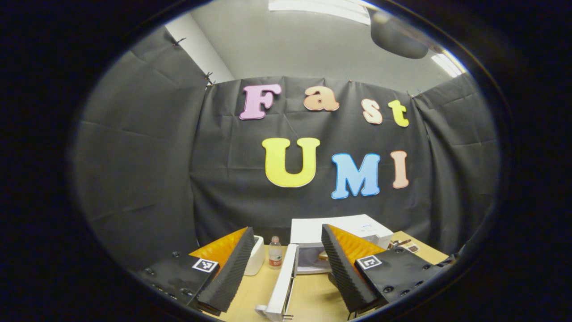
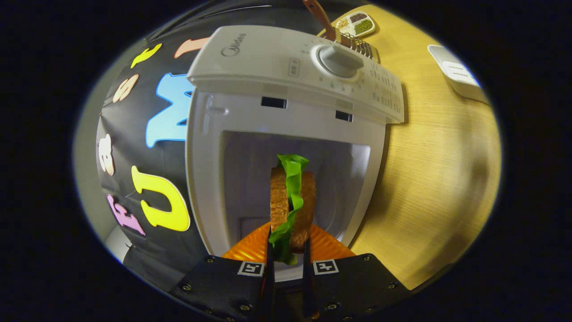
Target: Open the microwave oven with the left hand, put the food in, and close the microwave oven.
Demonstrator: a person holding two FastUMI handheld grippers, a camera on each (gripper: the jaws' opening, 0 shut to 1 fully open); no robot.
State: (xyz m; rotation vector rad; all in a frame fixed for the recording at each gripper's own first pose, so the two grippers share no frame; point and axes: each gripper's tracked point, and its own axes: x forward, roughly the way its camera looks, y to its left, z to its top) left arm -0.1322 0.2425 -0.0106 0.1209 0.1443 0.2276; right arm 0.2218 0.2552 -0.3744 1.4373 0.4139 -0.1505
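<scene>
The white microwave (image 1: 344,226) stands on the wooden table with its door (image 1: 282,286) swung open toward me. My left gripper (image 1: 287,232) is open and holds nothing; it hangs back from the door, above the table. In the right gripper view the microwave's open cavity (image 2: 330,179) lies straight ahead. My right gripper (image 2: 288,243) is shut on a sandwich (image 2: 304,201) of brown bread and green lettuce, held on edge at the cavity's mouth. A tan bit of the sandwich (image 1: 323,256) shows in the cavity in the left gripper view.
A small bottle (image 1: 275,252) and a white container (image 1: 257,255) stand left of the open door. Past the microwave's dial panel (image 2: 339,60) are a rack with a wooden handle (image 2: 333,29), a small food tray (image 2: 355,22) and a white object (image 2: 456,71) on the table (image 2: 438,156).
</scene>
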